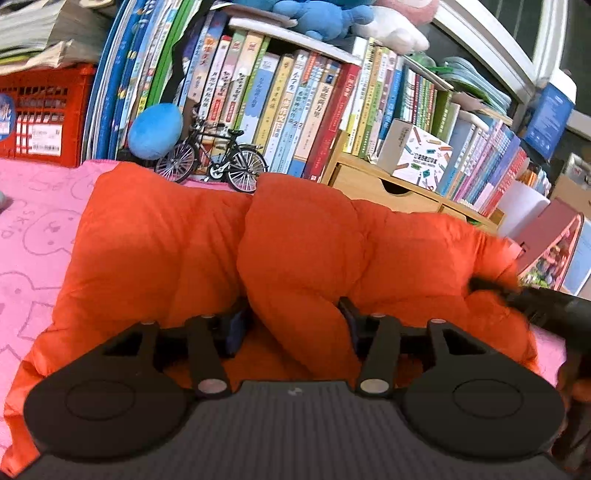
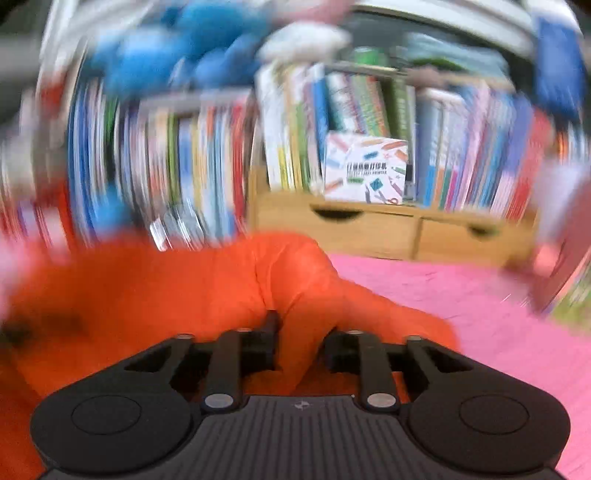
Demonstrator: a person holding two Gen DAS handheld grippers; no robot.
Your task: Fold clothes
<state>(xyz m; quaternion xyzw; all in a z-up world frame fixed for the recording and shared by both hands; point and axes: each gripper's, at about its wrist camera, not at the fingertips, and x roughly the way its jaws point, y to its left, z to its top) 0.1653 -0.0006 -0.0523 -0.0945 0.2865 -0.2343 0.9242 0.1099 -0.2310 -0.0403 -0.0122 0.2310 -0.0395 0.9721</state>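
Both tongs pinch puffy folds of the orange jacket (image 1: 166, 251): the left tongs (image 1: 293, 325) a thick ridge, the right tongs (image 2: 301, 343) a thinner one, seemingly, through blur. The jacket lies bunched on the pink worktop (image 1: 33, 229). Slick padding may slip free; beyond the left tongs, a swung fold could topple the model bicycle (image 1: 214, 158).

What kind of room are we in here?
Probably a child's bedroom or study corner at home: packed rows of children's books, plush toys on top, and a pink cartoon-print cover under the orange puffer jacket.
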